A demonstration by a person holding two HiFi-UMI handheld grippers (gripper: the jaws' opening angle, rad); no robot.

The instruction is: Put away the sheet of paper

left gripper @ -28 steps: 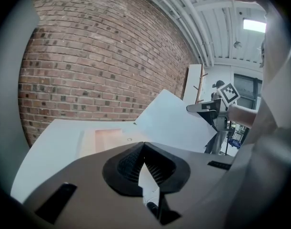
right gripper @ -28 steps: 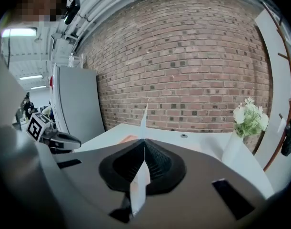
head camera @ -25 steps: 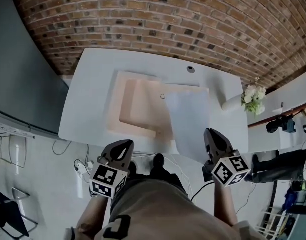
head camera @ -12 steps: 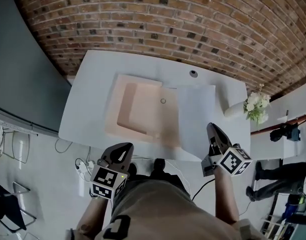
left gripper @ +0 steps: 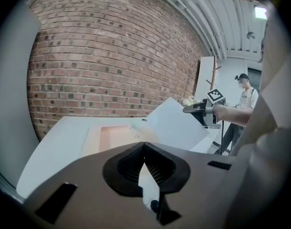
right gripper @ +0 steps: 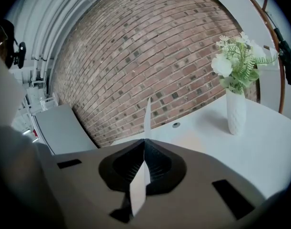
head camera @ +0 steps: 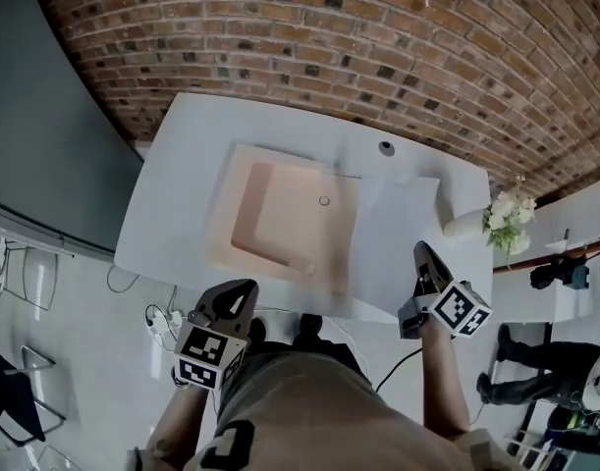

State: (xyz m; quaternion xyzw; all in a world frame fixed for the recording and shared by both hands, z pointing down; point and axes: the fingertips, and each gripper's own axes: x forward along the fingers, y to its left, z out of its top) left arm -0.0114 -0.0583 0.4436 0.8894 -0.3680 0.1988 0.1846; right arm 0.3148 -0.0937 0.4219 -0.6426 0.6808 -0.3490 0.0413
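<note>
The right tool (head camera: 419, 253) is clamped on the near edge of the white rectangular sheet of paper (head camera: 393, 226). The sheet is tilted up over the right part of the white desk (head camera: 172, 184) and overlaps the right edge of the pale peach rectangular tray (head camera: 280, 214) (contact not determinable). The left tool (head camera: 245, 287) has its jaws together on nothing, off the desk's near edge. A white vase of white flowers (head camera: 496, 214) stands at the desk's right end.

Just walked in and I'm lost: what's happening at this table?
A person holds a tool in each hand. The right tool is shut on the sheet of paper, tilting it up over the white table beside the peach tray. The left tool is shut and empty, back near the person's waist.
</note>
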